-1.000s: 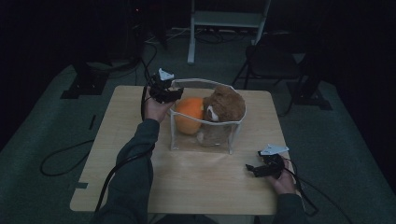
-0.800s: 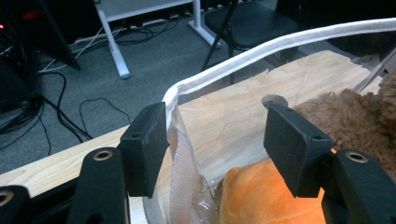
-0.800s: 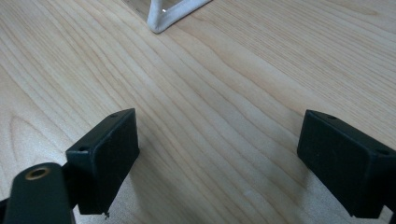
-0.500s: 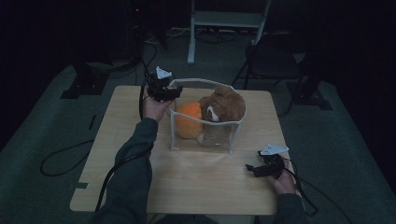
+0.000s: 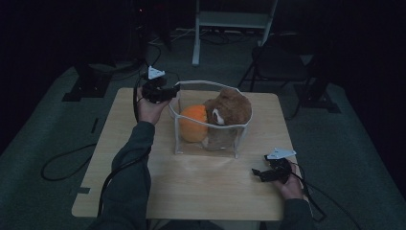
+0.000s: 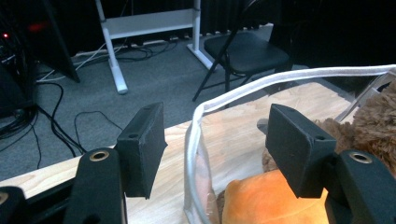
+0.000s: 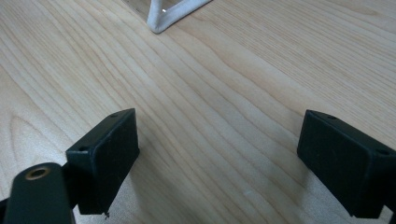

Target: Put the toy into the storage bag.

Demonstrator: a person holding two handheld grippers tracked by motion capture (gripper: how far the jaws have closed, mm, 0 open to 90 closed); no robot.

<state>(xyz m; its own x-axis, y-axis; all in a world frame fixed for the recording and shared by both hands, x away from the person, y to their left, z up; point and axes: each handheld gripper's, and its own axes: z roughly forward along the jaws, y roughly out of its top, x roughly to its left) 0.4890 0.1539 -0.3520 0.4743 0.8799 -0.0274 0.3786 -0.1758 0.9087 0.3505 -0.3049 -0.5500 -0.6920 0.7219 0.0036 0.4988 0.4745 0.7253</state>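
Note:
A clear-walled basket with a white rim (image 5: 210,84) stands mid-table. It holds an orange plush (image 5: 192,122) and a brown teddy (image 5: 231,108). My left gripper (image 5: 176,90) hovers at the basket's far-left corner. In the left gripper view the left gripper (image 6: 215,140) is open and straddles the white rim (image 6: 233,95) without pressing it, with the orange plush (image 6: 268,200) and brown fur (image 6: 373,121) just inside. My right gripper (image 5: 258,173) rests low over the table near the front right. In its own view the right gripper (image 7: 217,158) is open over bare wood.
The wooden table (image 5: 143,191) stands on grey carpet. Behind it are a black chair (image 5: 280,62) and a white stand frame (image 5: 230,19). Cables (image 5: 62,163) trail on the floor at the left. A basket corner (image 7: 161,18) lies ahead of the right gripper.
My left gripper has shifted slightly left and up at the basket's corner. The right hand has stayed put.

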